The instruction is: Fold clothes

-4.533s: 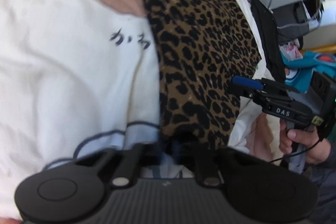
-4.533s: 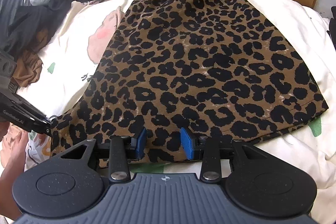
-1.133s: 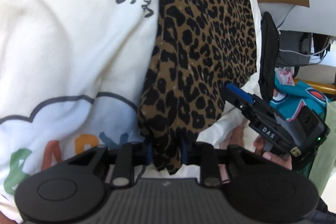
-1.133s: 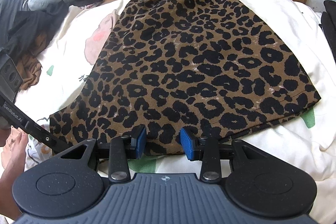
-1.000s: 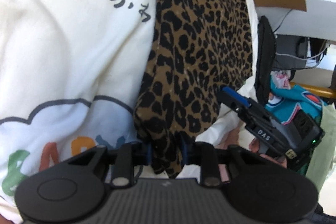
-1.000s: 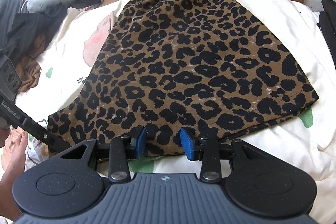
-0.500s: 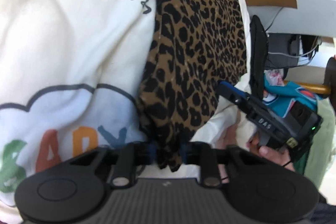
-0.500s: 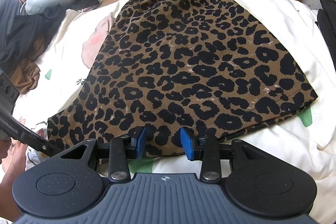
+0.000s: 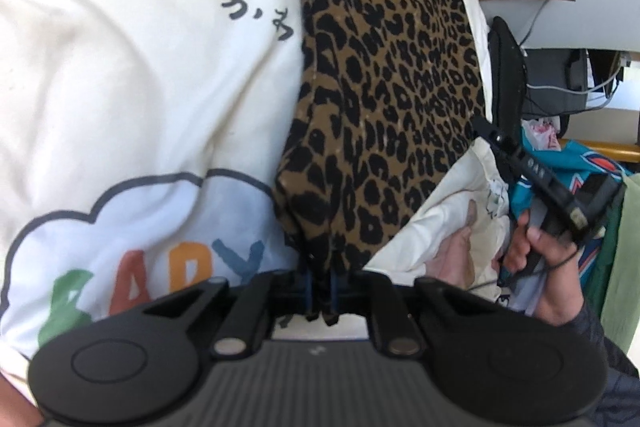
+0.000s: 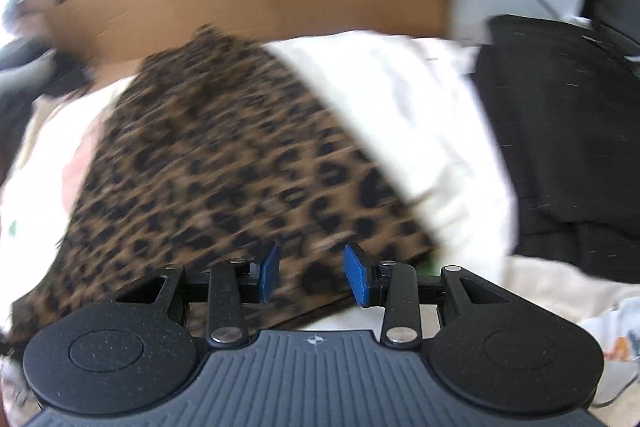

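Left gripper (image 9: 320, 287) is pinching the skirt (image 9: 380, 99) by its near corner, jaws having just been closing on the cloth. The skirt is running lengthwise away from it across the sheet (image 9: 140, 67). Right gripper (image 10: 310, 275) is hovering half open, empty, over the hem toward the opposite corner.
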The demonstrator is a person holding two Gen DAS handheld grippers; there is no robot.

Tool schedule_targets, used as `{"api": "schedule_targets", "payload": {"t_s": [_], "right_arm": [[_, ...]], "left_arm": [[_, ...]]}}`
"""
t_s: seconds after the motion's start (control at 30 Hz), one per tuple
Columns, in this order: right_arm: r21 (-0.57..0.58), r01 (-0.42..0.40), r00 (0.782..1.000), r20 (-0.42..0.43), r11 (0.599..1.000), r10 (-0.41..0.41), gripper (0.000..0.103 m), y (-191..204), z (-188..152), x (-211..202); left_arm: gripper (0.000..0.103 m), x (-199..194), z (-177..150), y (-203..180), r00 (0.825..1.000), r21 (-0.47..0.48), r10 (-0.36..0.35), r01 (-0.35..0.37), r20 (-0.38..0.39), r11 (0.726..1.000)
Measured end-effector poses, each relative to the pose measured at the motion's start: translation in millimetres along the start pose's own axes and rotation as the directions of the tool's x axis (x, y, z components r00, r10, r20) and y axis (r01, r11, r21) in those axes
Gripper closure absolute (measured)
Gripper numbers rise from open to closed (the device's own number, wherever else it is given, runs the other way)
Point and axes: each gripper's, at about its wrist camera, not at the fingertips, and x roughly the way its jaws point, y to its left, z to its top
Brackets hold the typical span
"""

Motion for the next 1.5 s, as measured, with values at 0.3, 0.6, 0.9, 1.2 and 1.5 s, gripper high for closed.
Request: {"api": "schedule_targets", "payload": {"t_s": [0.3, 0.6, 0.9, 1.2, 1.5], "right_arm": [[0.018, 0.07, 0.997, -0.024, 0.997, -0.07, 0.06, -41, 6, 16], [0.005, -0.008, 0.999, -0.054, 1.0, 0.008, 0.061, -53, 10, 32], [-0.047, -0.107, 0.985, -0.14, 0.993, 0.099, 0.062, -63, 28, 51], [-0.009, -0.15, 0.976, -0.161, 0.989, 0.146, 0.1, -68, 35, 42], [0.088, -0.208, 0.962, -0.162, 0.974, 0.22, 0.101, -74, 33, 24]], "left_arm": [[0.095, -3, 5, -6, 0.998, 0.019, 0.063, -0.064, 0.026, 0.998], [0.095, -1, 11, -7, 0.994, 0.008, 0.098, -0.098, 0.046, 0.995], [0.095, -4, 9, -5, 0.992, 0.012, 0.107, -0.108, 0.063, 0.994], [0.095, -16, 9, -6, 0.99, 0.012, 0.109, -0.11, 0.093, 0.994], [0.095, -55, 4, -2, 0.979, -0.015, 0.129, -0.128, 0.156, 0.992]]}}
